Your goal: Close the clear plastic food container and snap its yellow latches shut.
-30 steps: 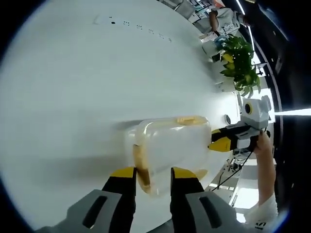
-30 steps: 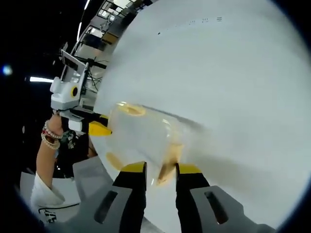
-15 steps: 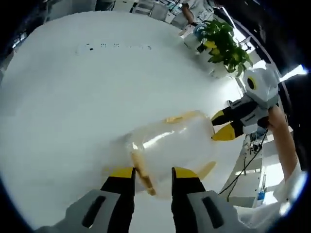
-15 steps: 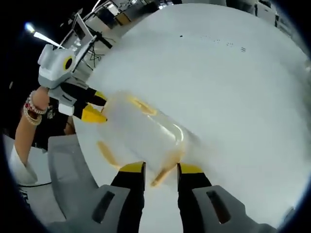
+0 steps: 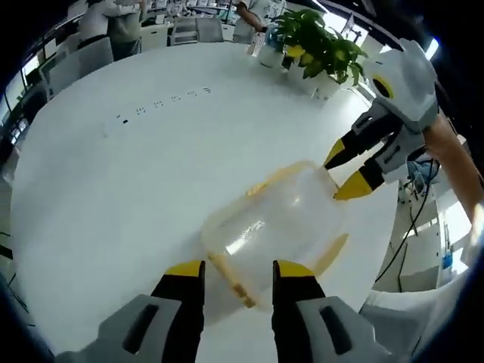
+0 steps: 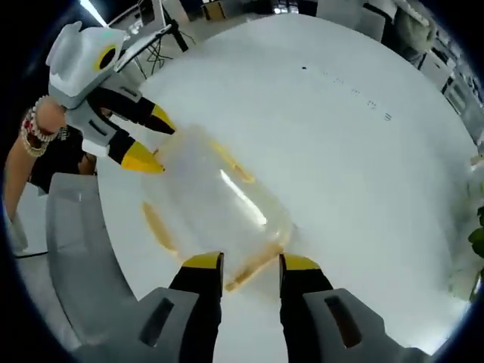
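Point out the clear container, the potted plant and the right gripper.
clear container (image 5: 276, 223), left gripper view, middle of its clear lid.
potted plant (image 5: 318, 49), left gripper view, on its green leaves.
right gripper (image 5: 340, 175), left gripper view, midway between its two yellow fingertips.

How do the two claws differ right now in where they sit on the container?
The left claw sits at one short end of the container, its jaws either side of a yellow latch. The right claw is at the opposite end, near a corner. In the right gripper view the left claw looks spread wider. Both are open with yellow tips, over the white table.
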Motion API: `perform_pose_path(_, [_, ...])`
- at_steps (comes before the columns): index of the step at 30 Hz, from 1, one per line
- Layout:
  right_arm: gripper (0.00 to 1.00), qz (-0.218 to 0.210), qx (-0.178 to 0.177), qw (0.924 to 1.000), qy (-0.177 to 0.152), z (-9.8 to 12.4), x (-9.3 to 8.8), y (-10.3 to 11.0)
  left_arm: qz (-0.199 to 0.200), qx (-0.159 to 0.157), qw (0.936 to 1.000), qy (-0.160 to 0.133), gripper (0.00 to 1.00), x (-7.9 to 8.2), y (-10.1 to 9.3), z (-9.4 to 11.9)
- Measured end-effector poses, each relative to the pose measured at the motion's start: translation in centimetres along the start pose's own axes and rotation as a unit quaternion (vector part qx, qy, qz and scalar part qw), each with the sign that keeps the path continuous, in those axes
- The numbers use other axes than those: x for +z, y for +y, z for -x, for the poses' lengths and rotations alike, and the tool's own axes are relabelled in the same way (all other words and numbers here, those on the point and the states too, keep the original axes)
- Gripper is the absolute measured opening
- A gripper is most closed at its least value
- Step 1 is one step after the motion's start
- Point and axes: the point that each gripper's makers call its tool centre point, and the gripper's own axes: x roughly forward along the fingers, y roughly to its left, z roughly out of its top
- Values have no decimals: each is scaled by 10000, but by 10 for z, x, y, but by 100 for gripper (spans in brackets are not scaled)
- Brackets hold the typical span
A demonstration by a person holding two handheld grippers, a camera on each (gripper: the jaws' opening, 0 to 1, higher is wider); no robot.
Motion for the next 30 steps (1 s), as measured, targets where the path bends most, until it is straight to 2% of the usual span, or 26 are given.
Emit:
perform_pose_path(3, [27, 178, -71, 9998, 0, 0, 2, -1, -530, 247, 9983, 34, 28, 4, 4, 3])
perform_pose_path(4, [27, 205, -89, 9997, 4, 0, 2, -1, -827, 324, 9960, 40, 28, 6, 4, 4])
perform_pose_path(5, [28, 421, -148, 9990, 26, 1, 3, -1, -1134, 328, 9929, 133, 29, 5, 2, 5])
perform_pose_path(8, [31, 613, -199, 9979, -64, 1, 8, 2, -1518, 580, 9865, 174, 30, 8, 6, 8])
perform_pose_path(13, [31, 661, 1, 9975, -229, 7, 22, 15, -1597, 529, 9857, 95, 29, 13, 4, 9])
perform_pose_path(14, [32, 703, -26, 9972, -251, 7, 25, 16, -1486, 437, 9879, 62, 28, 13, 1, 10])
perform_pose_path(16, [32, 879, -48, 9958, -247, 6, 28, 18, -1454, 356, 9887, 6, 28, 15, -2, 10])
perform_pose_path(20, [32, 906, 11, 9956, -234, 3, 31, 22, -1531, 346, 9876, -2, 28, 15, -5, 10])
perform_pose_path(27, [31, 1005, 59, 9946, -242, -3, 39, 25, -1618, 127, 9867, 43, 25, 10, -18, 5])
perform_pose_path(30, [30, 1035, 99, 9942, -280, -6, 44, 27, -1677, 57, 9858, -68, 23, 14, -22, 4])
